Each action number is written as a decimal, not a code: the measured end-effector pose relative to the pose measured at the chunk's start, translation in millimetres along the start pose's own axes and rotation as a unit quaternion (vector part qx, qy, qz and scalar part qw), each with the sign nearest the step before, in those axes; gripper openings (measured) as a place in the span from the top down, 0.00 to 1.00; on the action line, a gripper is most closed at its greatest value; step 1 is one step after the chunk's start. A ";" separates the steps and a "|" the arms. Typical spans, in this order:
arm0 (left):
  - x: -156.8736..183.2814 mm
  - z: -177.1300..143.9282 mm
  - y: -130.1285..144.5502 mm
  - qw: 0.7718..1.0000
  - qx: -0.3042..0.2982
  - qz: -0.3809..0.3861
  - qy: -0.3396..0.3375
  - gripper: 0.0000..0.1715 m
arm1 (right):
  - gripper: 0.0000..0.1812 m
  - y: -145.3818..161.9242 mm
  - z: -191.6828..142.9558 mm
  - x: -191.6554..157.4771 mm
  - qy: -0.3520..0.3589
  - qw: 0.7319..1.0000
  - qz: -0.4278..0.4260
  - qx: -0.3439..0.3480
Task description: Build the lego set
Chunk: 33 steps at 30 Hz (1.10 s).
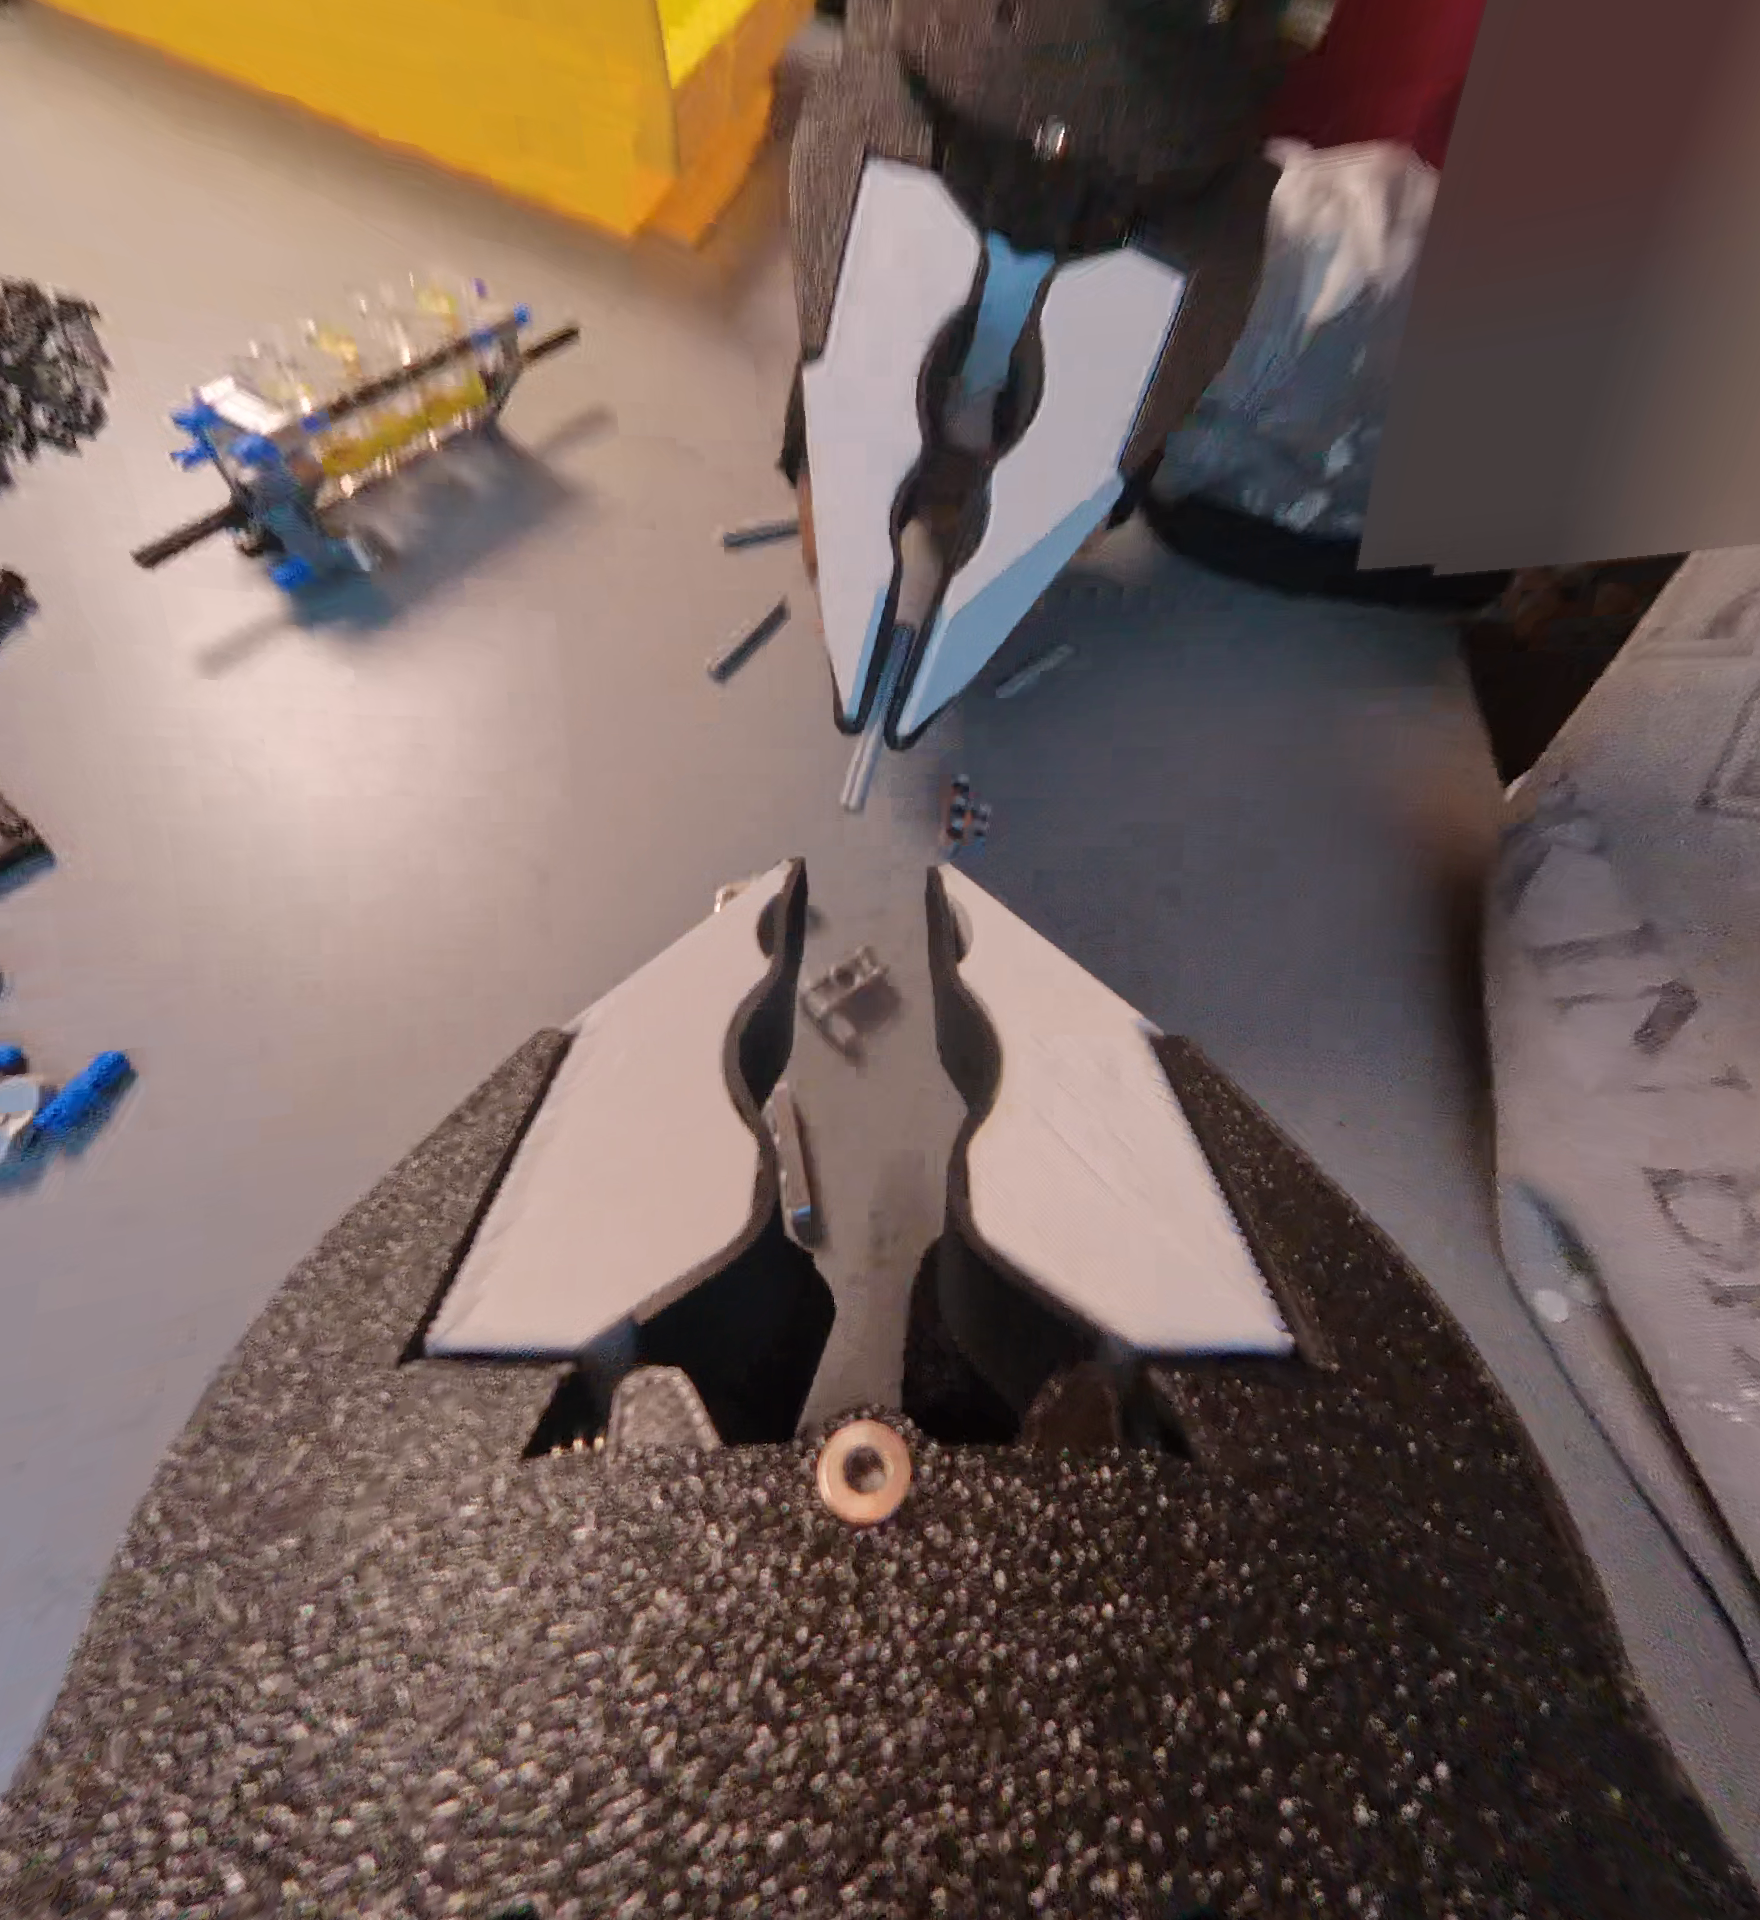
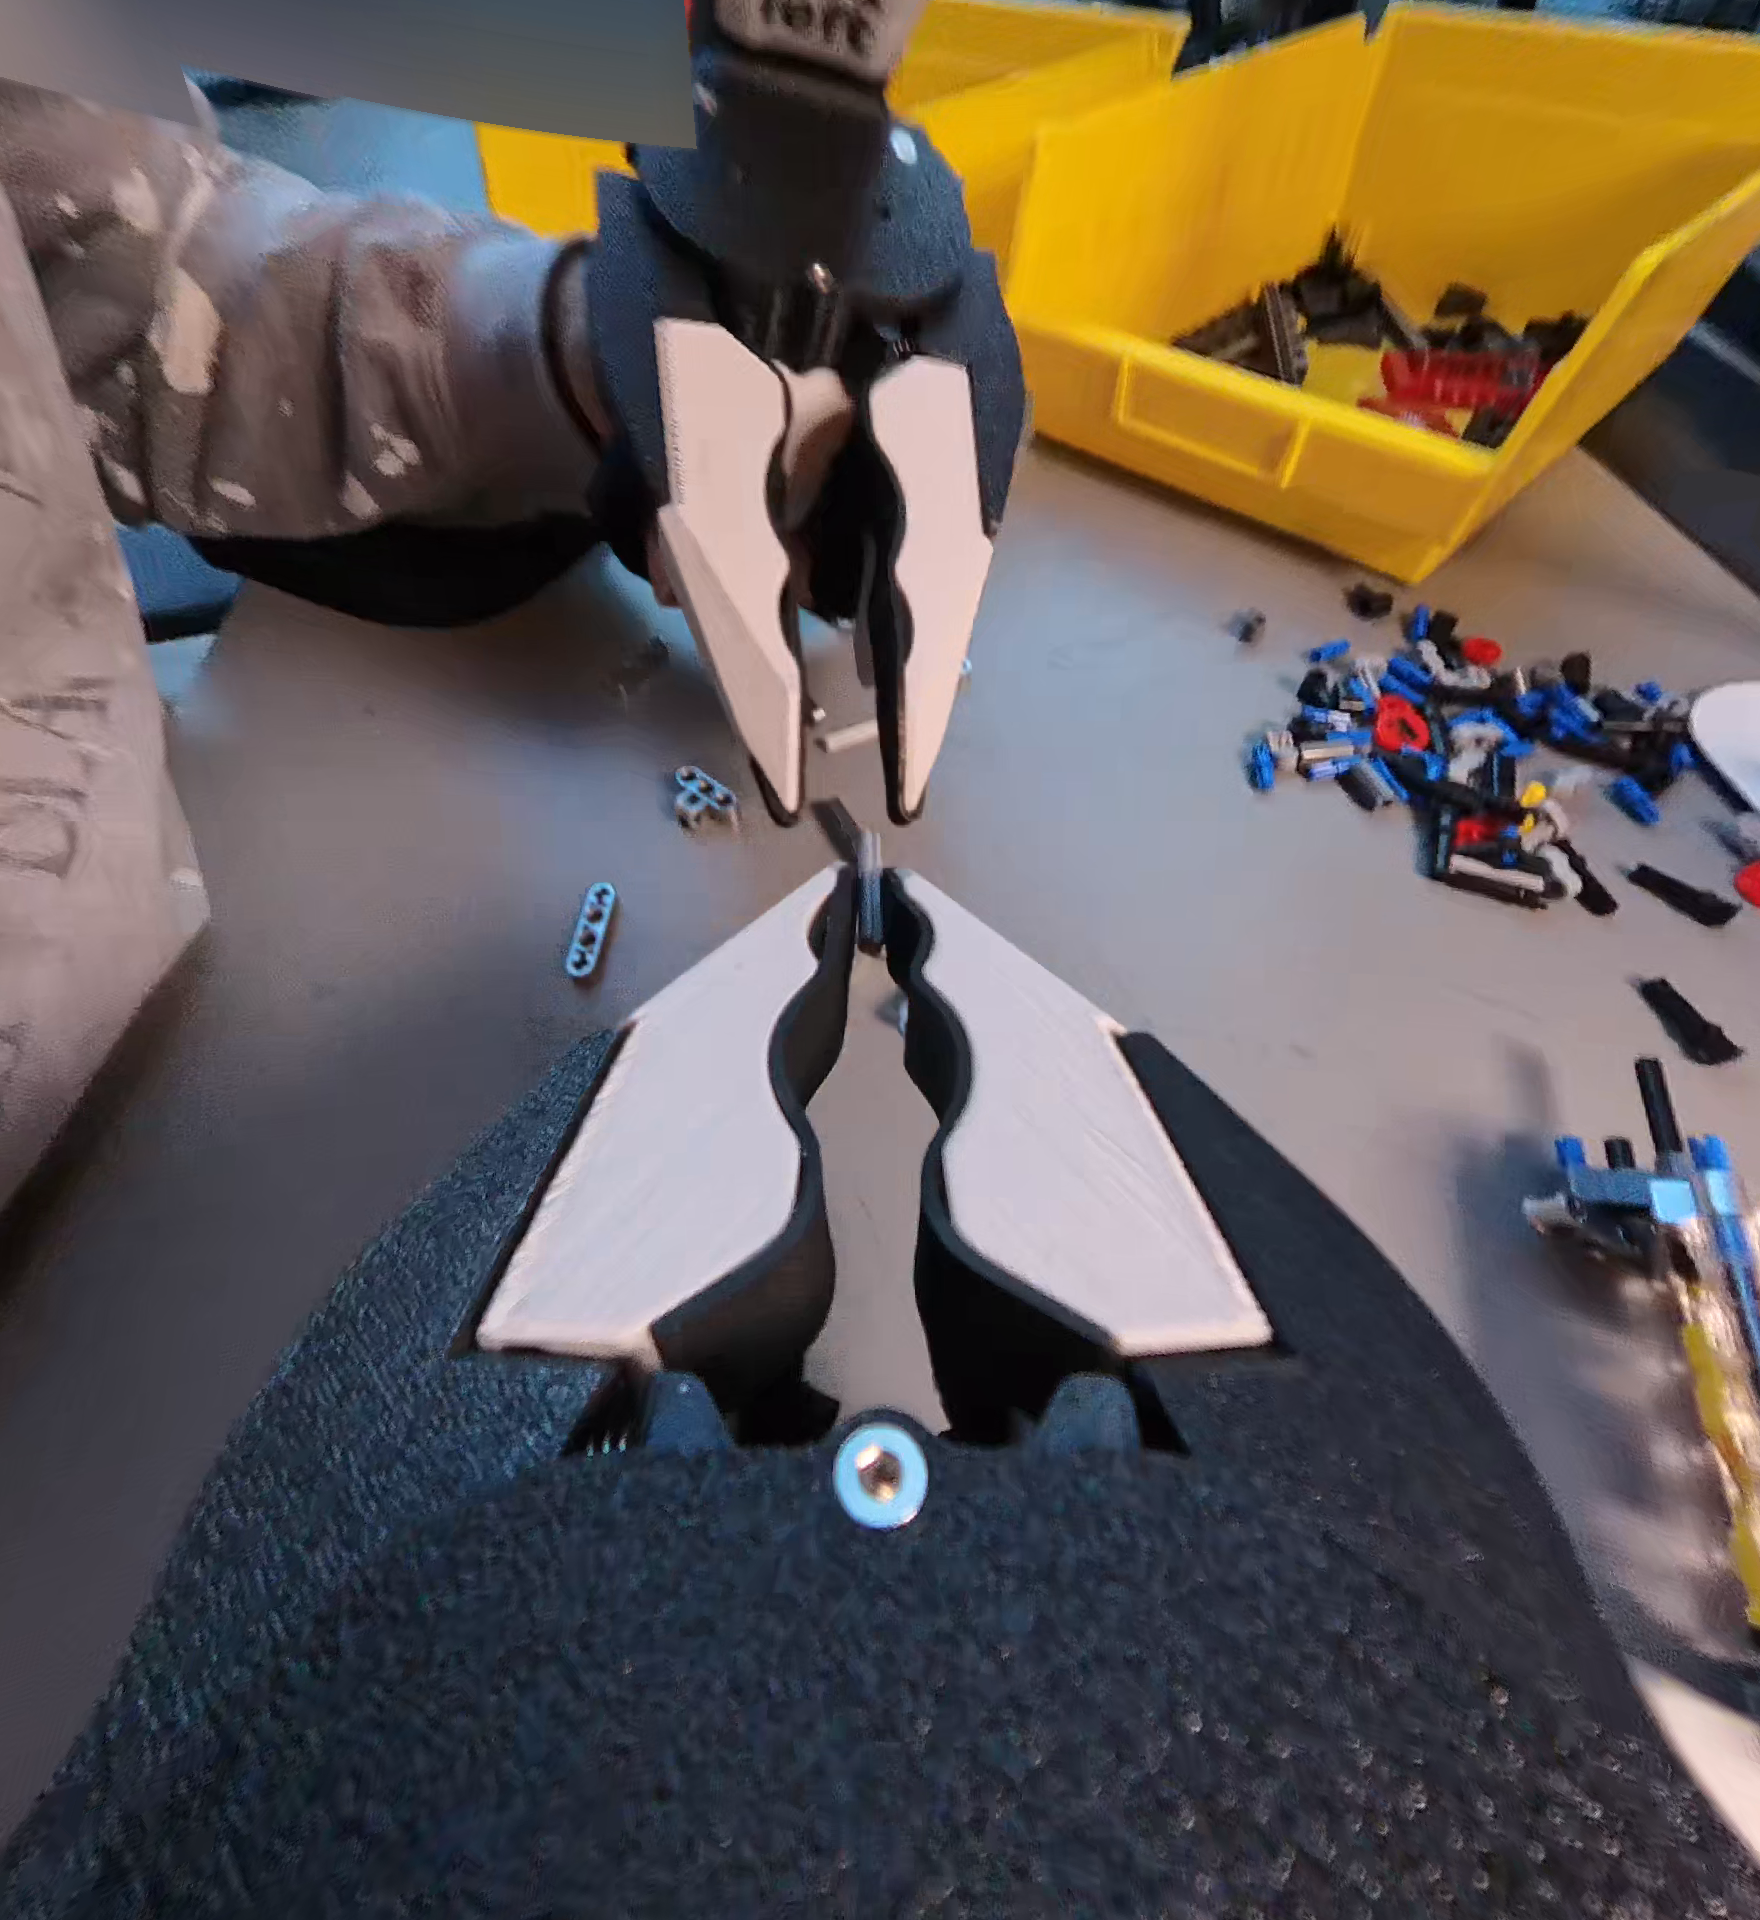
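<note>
Between two hand-held grippers (image 1: pixel 868 868) (image 2: pixel 868 878), one grey axle (image 1: pixel 860 774).

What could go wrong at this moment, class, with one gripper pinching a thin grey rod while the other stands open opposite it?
1. The right gripper pinches the thin grey rod only at its fingertips, so it might pivot or slip out.
2. The open left gripper has a small grey connector on the table under its gap; closing might catch that instead.
3. Both frames are blurred, suggesting motion; the tips might collide.
</note>
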<state>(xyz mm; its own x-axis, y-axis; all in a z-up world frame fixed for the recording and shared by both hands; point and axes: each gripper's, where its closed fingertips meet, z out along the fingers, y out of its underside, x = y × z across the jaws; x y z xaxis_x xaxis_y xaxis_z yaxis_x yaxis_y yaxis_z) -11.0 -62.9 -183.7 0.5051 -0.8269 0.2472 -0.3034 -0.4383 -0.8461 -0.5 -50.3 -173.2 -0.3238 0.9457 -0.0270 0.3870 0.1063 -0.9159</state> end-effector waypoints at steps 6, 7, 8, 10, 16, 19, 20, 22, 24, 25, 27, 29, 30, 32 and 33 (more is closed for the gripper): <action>-13.2 16.2 42.1 0.987 -0.139 -0.006 -0.080 0.82 | 0.99 30.1 4.1 9.5 0.023 0.996 0.002 -0.089; -12.2 18.3 44.4 0.985 -0.150 -0.007 -0.087 0.82 | 0.99 31.9 5.0 9.8 0.026 0.995 0.000 -0.095; -11.0 20.4 45.4 0.983 -0.156 -0.010 -0.092 0.82 | 0.99 33.4 5.9 9.7 0.028 0.995 -0.001 -0.099; -11.1 22.2 45.4 0.980 -0.164 -0.013 -0.111 0.82 | 0.99 35.4 6.9 10.4 0.031 0.994 -0.002 -0.106; -15.9 23.8 46.1 0.966 -0.198 -0.005 -0.167 0.81 | 0.99 37.9 8.7 10.8 0.036 0.993 0.002 -0.113; -16.2 24.0 46.2 0.958 -0.209 -0.019 -0.196 0.81 | 0.99 37.6 8.2 12.0 0.040 0.993 0.007 -0.111; -16.2 23.8 46.5 0.956 -0.208 -0.031 -0.204 0.81 | 0.99 36.9 7.8 12.7 0.041 0.993 0.010 -0.109; -16.1 22.9 47.2 0.951 -0.205 -0.054 -0.224 0.81 | 0.99 34.3 6.3 11.9 0.037 0.994 0.014 -0.100; -15.5 22.7 47.5 0.947 -0.200 -0.070 -0.241 0.81 | 0.99 31.5 4.4 11.8 0.037 0.995 0.019 -0.092; -15.6 22.9 47.3 0.946 -0.197 -0.076 -0.246 0.81 | 0.99 30.0 3.8 10.9 0.034 0.995 0.021 -0.087; -15.1 23.5 47.1 0.947 -0.193 -0.077 -0.245 0.84 | 0.99 28.3 2.4 10.3 0.032 0.996 0.020 -0.081; -12.0 25.9 46.6 0.953 -0.191 -0.060 -0.227 0.93 | 0.99 28.3 0.5 11.0 0.033 0.996 0.018 -0.080; -11.7 26.0 46.7 0.956 -0.189 -0.051 -0.220 0.93 | 0.99 28.0 -0.6 11.4 0.034 0.996 0.017 -0.078; -10.7 26.1 46.5 0.961 -0.185 -0.033 -0.203 0.94 | 0.99 28.0 -2.8 12.1 0.034 0.996 0.012 -0.078; -9.0 26.7 46.2 0.964 -0.181 -0.021 -0.191 0.94 | 0.99 28.3 -3.7 11.9 0.032 0.996 0.009 -0.079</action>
<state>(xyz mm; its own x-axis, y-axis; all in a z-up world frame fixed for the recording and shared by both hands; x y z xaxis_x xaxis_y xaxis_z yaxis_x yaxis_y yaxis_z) -8.0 -66.4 -237.7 0.7634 -0.6453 0.0271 -0.5032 -0.6206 -0.6014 9.8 -34.9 -197.9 -0.2616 0.9651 -0.0116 0.5240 0.1319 -0.8415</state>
